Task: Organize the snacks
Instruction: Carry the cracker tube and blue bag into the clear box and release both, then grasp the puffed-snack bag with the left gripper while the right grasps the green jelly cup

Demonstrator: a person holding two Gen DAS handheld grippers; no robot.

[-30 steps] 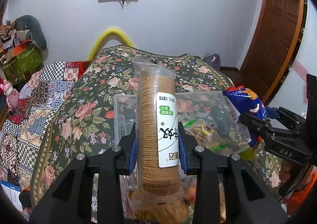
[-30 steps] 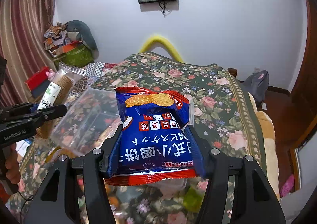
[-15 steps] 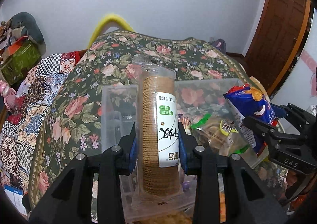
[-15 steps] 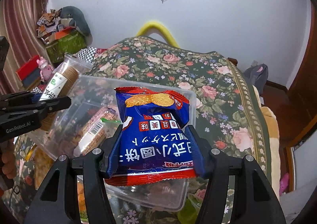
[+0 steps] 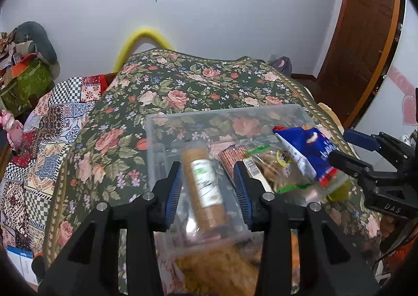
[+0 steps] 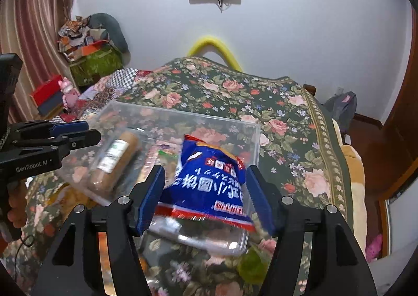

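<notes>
With both jaws spread wide, my left hand-held gripper (image 5: 207,186) and right hand-held gripper (image 6: 206,198) grip nothing; biscuit sleeve (image 5: 205,187) and blue cracker bag (image 6: 209,186) drop, blurred, into the clear bin (image 6: 250,139) at twelve o'clock. Brittle, light, slippery: grasp mid-body, gently.

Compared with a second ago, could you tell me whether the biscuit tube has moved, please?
Yes. The biscuit tube has left the opened left tongs and tipped down into the clear bin, lower against the bin's far rim.
</notes>
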